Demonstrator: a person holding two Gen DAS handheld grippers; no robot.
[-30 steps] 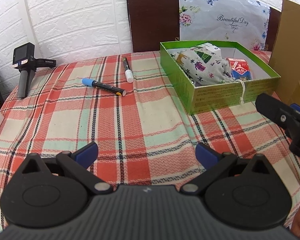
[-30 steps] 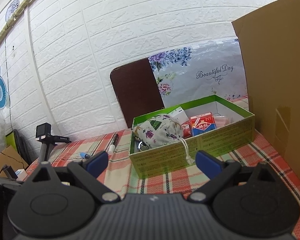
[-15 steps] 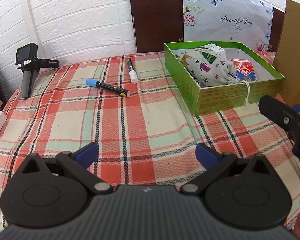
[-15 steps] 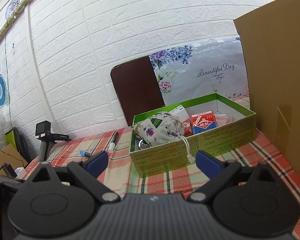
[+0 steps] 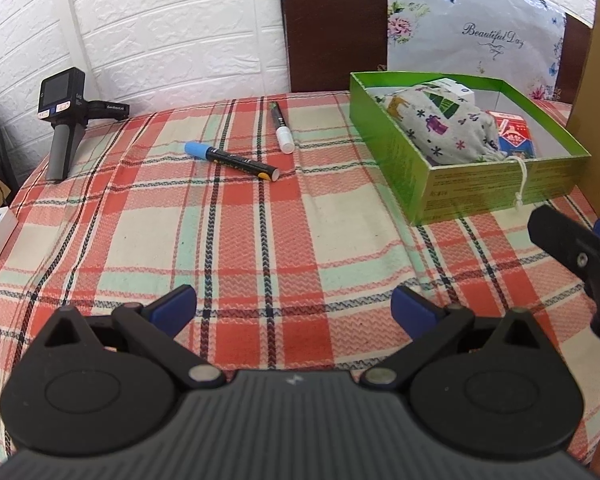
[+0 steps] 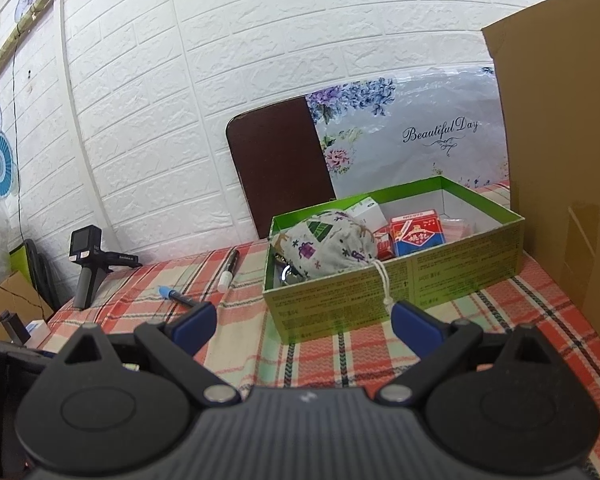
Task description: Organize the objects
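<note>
A green box (image 5: 404, 156) (image 6: 340, 300) stands at the right of the plaid table. It holds a patterned drawstring pouch (image 5: 440, 128) (image 6: 324, 244), a red carton (image 5: 514, 136) (image 6: 416, 236) and a white box (image 6: 366, 210). Two markers lie on the cloth left of the box: a blue-capped one (image 5: 230, 159) (image 6: 178, 296) and a white-capped one (image 5: 281, 127) (image 6: 228, 270). My left gripper (image 5: 294, 306) is open and empty above the near cloth. My right gripper (image 6: 304, 322) is open and empty in front of the box; it also shows at the right edge of the left wrist view (image 5: 580, 256).
A small black camera on a grey handle (image 5: 62, 120) (image 6: 86, 260) stands at the table's far left. A brown cardboard sheet (image 6: 560, 160) rises at the right. A dark chair back (image 5: 332, 24) and a floral bag (image 5: 472, 28) stand behind the table against the white brick wall.
My left gripper has drawn back slightly, so the box and markers sit a little farther and more to the right in its view. My right gripper has barely moved.
</note>
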